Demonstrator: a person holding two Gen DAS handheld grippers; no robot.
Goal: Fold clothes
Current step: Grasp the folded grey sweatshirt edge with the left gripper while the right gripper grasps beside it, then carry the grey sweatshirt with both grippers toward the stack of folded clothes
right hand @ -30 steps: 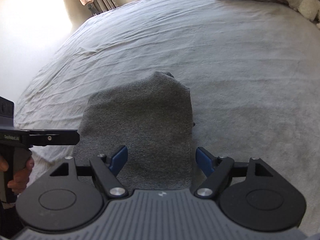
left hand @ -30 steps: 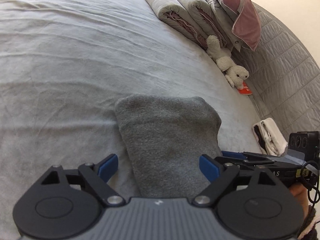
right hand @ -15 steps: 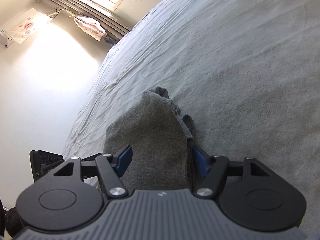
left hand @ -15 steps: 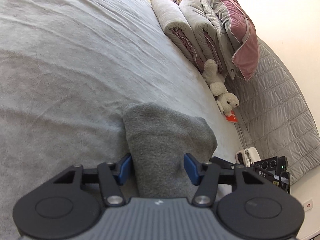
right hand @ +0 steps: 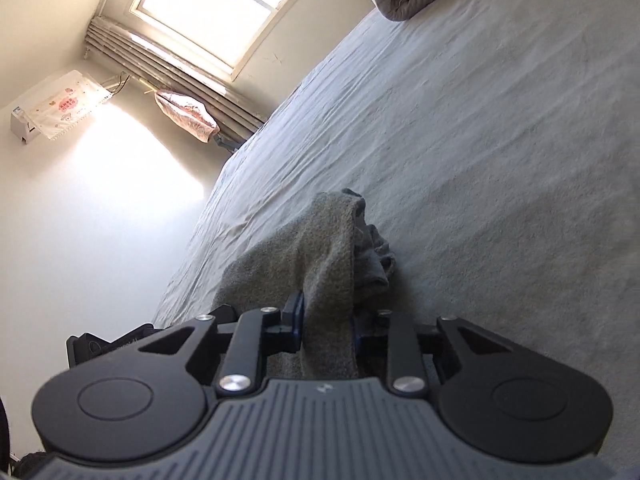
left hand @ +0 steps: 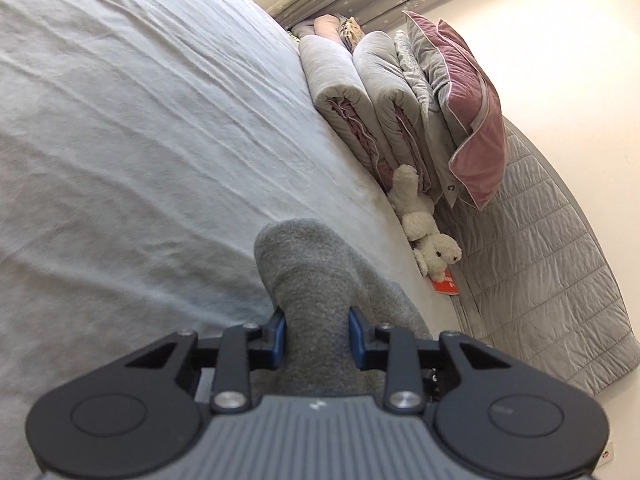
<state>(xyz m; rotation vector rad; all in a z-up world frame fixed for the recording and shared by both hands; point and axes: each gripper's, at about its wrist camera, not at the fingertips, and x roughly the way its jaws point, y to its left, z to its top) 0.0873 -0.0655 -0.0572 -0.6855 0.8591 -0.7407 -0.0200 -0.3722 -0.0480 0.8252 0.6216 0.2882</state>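
Left claw [left hand: 316,338] and right claw [right hand: 326,326] closing on bunched, seemingly fleecy grey garment [left hand: 316,280], wrinkled bedsheet [left hand: 140,140].

Big bed [left hand: 140,140] with grey sheet, quilted headboard [left hand: 540,280], cream walls, sunny window [right hand: 212,4] over a radiator [right hand: 160,68].

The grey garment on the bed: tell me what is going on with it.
A person is folding clothes with two handheld grippers. The left gripper and the right gripper are both closing on the grey garment, each with a bunched ridge of its cloth between the pads. The rest of it lies on the bed, near a stuffed toy.
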